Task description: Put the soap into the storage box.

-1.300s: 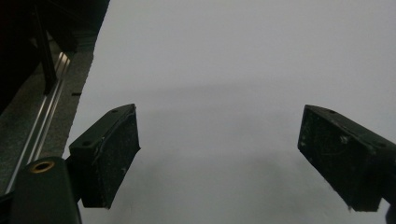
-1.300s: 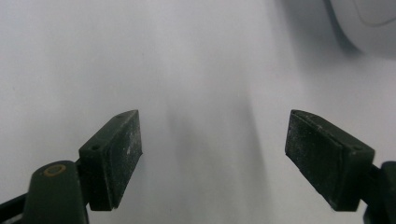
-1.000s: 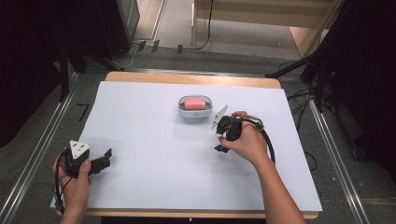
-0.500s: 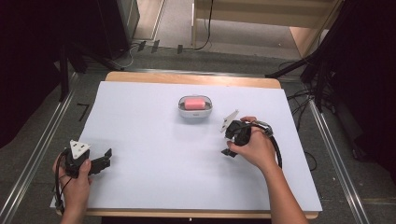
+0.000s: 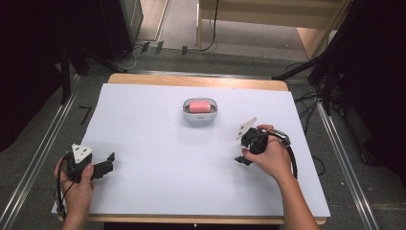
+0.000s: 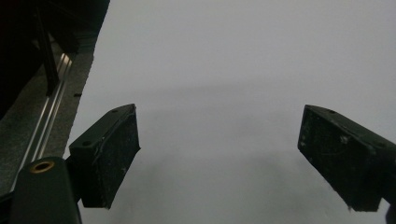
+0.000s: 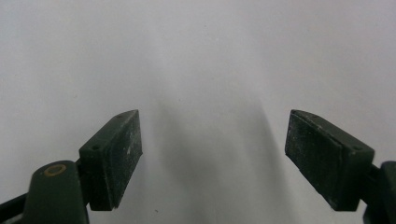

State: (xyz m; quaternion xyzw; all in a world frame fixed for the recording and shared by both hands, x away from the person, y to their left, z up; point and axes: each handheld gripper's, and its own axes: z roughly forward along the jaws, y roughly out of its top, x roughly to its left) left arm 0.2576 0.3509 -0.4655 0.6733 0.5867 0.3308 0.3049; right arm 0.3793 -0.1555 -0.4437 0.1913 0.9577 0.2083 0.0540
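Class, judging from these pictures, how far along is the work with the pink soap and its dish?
Looks done: the pink soap lies in the white dish at mid-table. In hand: nothing; the right gripper has drawn back from the dish since a second ago, jaws apart over bare white table. The left gripper rests open at the near left corner. Left: probably little.
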